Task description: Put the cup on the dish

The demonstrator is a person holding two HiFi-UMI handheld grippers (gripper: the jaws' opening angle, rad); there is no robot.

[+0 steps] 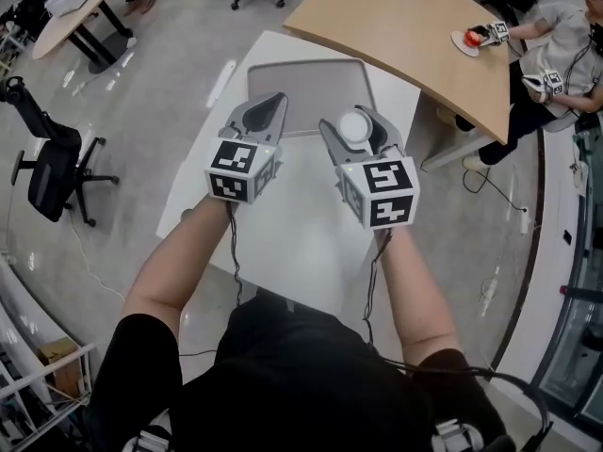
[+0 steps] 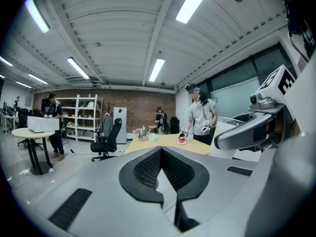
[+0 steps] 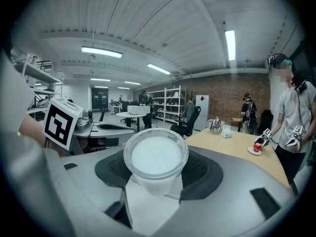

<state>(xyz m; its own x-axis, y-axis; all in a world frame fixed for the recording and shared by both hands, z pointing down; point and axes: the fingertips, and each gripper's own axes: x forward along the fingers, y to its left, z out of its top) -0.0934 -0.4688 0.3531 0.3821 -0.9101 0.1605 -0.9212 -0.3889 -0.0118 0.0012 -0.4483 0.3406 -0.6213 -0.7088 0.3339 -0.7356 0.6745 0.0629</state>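
A small white cup (image 1: 354, 127) sits between the jaws of my right gripper (image 1: 357, 132), which is shut on it. In the right gripper view the cup (image 3: 155, 158) shows its round rim toward the camera, pinched between the dark pads (image 3: 203, 174). My left gripper (image 1: 267, 111) hangs beside it on the left, jaws together with nothing held; in its own view the left gripper (image 2: 161, 152) shows its pads meeting in a V. Both hover over a white table (image 1: 283, 224), just short of a flat grey tray (image 1: 306, 78) lying at the table's far end.
A curved wooden table (image 1: 415, 36) stands beyond on the right, where another person (image 1: 565, 45) holds grippers over a red thing on a small dish (image 1: 468, 41). Black office chairs (image 1: 52, 172) stand on the floor at left.
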